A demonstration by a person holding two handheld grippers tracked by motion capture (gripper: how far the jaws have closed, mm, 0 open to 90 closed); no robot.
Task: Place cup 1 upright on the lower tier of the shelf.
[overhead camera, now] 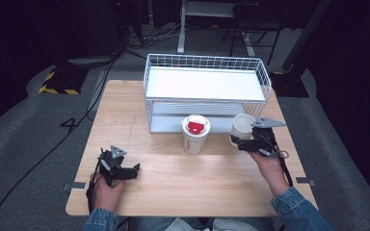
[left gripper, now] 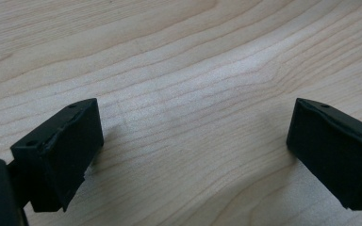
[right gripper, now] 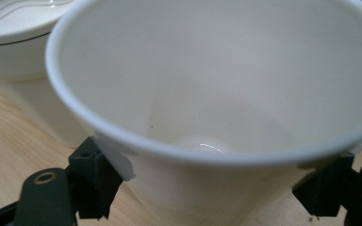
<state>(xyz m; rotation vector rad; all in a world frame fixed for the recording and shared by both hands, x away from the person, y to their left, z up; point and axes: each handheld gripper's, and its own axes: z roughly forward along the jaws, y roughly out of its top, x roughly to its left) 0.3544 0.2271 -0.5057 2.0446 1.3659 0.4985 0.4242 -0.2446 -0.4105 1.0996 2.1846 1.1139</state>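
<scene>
The right gripper (overhead camera: 237,142), black with a grey three-cornered plate on top, is pinching an open white paper cup (overhead camera: 243,126) by its lower wall, one jaw pressing on each side. In the right gripper view the cup (right gripper: 217,94) is tilting its mouth toward the camera, showing a thick rolled rim, a plain white inside and a small round bottom. It is hanging above the right part of the pale wooden table (overhead camera: 173,178), just in front of the white wire basket rack (overhead camera: 207,91). Just beside it, to its left, a taller white paper cup with a white lid and a red round mark (overhead camera: 195,134) is standing upright on the table. Well apart, at the table's near left, the left gripper (overhead camera: 134,169) is lying low over bare wood with its jaws spread wide and holding nothing.
</scene>
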